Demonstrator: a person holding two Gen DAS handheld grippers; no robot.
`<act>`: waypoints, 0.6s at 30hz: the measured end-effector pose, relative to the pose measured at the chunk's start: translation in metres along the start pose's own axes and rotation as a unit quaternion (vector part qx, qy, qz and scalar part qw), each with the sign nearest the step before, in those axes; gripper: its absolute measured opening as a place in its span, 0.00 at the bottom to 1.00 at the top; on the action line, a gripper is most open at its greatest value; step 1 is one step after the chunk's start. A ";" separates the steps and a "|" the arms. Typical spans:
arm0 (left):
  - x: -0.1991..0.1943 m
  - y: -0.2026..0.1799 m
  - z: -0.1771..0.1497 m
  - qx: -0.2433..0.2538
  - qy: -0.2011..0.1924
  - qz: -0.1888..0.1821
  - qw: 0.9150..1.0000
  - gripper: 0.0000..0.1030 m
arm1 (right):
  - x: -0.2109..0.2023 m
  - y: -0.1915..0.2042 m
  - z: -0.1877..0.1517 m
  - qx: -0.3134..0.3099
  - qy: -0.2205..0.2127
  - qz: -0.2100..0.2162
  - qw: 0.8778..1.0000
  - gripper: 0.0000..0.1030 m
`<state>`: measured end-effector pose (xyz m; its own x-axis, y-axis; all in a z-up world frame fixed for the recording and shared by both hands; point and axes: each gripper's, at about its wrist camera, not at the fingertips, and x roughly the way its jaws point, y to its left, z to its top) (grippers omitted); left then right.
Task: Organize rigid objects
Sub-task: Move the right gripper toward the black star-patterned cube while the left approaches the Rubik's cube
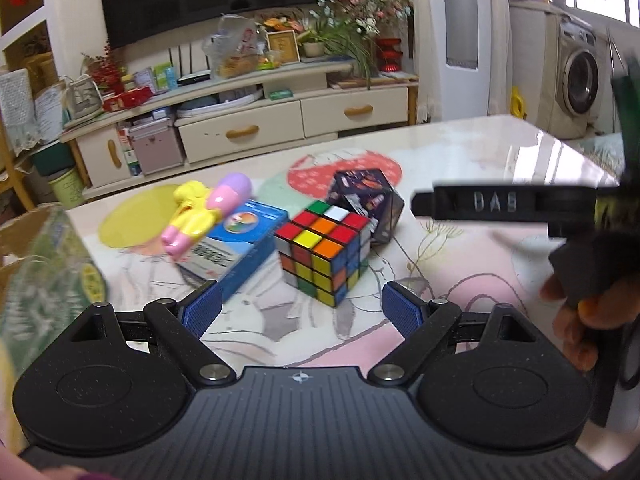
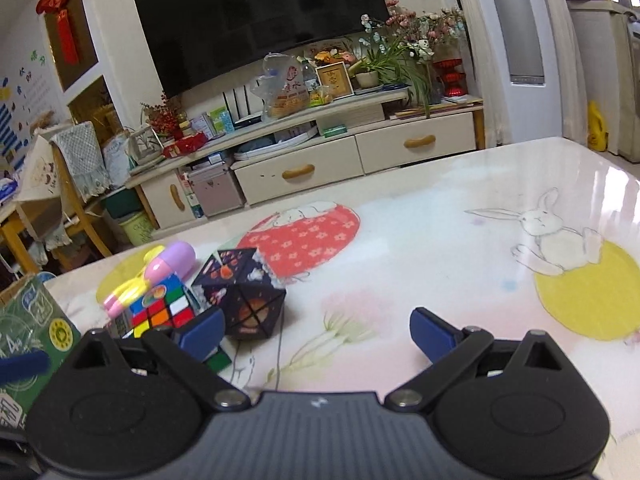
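A Rubik's cube [image 1: 323, 251] stands on the table just ahead of my open, empty left gripper [image 1: 301, 308]. Behind it is a dark space-print cube [image 1: 366, 200]. To its left a blue box [image 1: 236, 248] lies flat with a pink and yellow toy [image 1: 204, 212] on top. My right gripper [image 2: 316, 330] is open and empty, low over the table; the Rubik's cube [image 2: 160, 312] and dark cube [image 2: 244, 292] sit at its left finger. The right gripper's body [image 1: 512, 204] shows at the right of the left wrist view.
A green printed box [image 1: 48, 280] stands at the left edge, also in the right wrist view [image 2: 28, 332]. The table [image 2: 440, 240] has a rabbit-print cover. A TV cabinet [image 1: 240, 120] stands beyond the far edge.
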<state>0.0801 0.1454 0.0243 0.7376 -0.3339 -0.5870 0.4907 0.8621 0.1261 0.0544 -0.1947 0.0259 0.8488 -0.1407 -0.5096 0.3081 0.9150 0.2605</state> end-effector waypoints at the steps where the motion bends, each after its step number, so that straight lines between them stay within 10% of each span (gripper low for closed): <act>1: 0.006 -0.004 -0.001 0.002 0.000 0.002 1.000 1.00 | 0.002 -0.001 0.001 0.002 0.000 0.006 1.000 0.97; 18: 0.067 -0.016 0.015 -0.050 -0.019 0.016 0.998 0.95 | 0.044 0.005 0.023 -0.001 0.016 0.095 0.995 0.99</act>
<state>0.1287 0.1035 -0.0047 0.7706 -0.3175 -0.5525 0.4184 0.9061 0.0629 0.1032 -0.2052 0.0231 0.8773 0.0467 -0.4777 0.1432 0.9245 0.3533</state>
